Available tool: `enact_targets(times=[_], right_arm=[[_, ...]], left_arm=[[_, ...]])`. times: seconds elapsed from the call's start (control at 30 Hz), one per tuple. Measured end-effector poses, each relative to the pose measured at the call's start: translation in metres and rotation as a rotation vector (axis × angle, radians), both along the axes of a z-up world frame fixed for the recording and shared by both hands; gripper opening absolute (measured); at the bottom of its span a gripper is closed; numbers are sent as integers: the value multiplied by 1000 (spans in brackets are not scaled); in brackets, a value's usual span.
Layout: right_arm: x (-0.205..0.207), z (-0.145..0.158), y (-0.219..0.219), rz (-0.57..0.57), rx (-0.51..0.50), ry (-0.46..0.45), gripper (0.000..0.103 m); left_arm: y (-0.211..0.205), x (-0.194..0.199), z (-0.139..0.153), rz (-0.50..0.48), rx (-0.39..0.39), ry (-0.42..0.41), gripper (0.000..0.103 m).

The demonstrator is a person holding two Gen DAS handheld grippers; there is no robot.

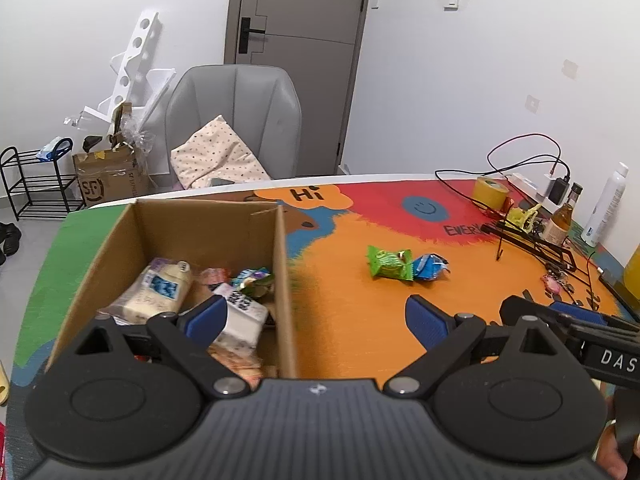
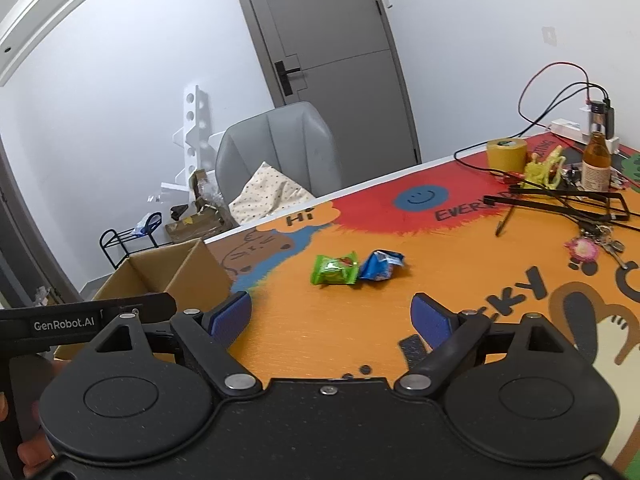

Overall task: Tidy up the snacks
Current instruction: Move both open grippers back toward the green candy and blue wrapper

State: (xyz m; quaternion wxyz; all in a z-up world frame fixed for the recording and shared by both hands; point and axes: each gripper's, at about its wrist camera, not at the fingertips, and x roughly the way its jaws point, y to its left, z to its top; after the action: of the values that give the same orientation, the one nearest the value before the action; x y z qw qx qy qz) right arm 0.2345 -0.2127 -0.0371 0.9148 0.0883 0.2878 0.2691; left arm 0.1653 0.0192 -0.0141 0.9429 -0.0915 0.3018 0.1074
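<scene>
An open cardboard box (image 1: 280, 264) stands on the table's left side and holds several snack packets (image 1: 160, 288). It also shows in the right wrist view (image 2: 168, 268). A green snack packet (image 1: 390, 264) and a blue snack packet (image 1: 430, 266) lie side by side on the orange part of the table, also in the right wrist view, green (image 2: 334, 270) and blue (image 2: 380, 266). My left gripper (image 1: 316, 316) is open and empty, straddling the box's right wall. My right gripper (image 2: 332, 316) is open and empty, above the table short of the two packets.
The colourful table mat (image 2: 440, 280) carries a yellow tape roll (image 2: 506, 154), a brown bottle (image 2: 596, 160), black cables and rods (image 2: 560, 200), keys with a pink charm (image 2: 582, 250) at the right. A grey chair (image 1: 236, 120) with a cushion stands behind the table.
</scene>
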Motion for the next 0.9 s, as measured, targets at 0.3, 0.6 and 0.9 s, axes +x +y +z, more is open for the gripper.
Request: enact_targets(times=[0.3,0.6,0.9], right_arm=[[14,-10,-26,-28,18,20,88],[35,-19,-41,-44,40,36,87],[62,-29,-39,-29,53,58,81]], left_arm=[[-25,15,-2,-27,16,11,95],[-44,39,-8,-42,12,20,95],[-57,74,-13,-43,22,22,95]])
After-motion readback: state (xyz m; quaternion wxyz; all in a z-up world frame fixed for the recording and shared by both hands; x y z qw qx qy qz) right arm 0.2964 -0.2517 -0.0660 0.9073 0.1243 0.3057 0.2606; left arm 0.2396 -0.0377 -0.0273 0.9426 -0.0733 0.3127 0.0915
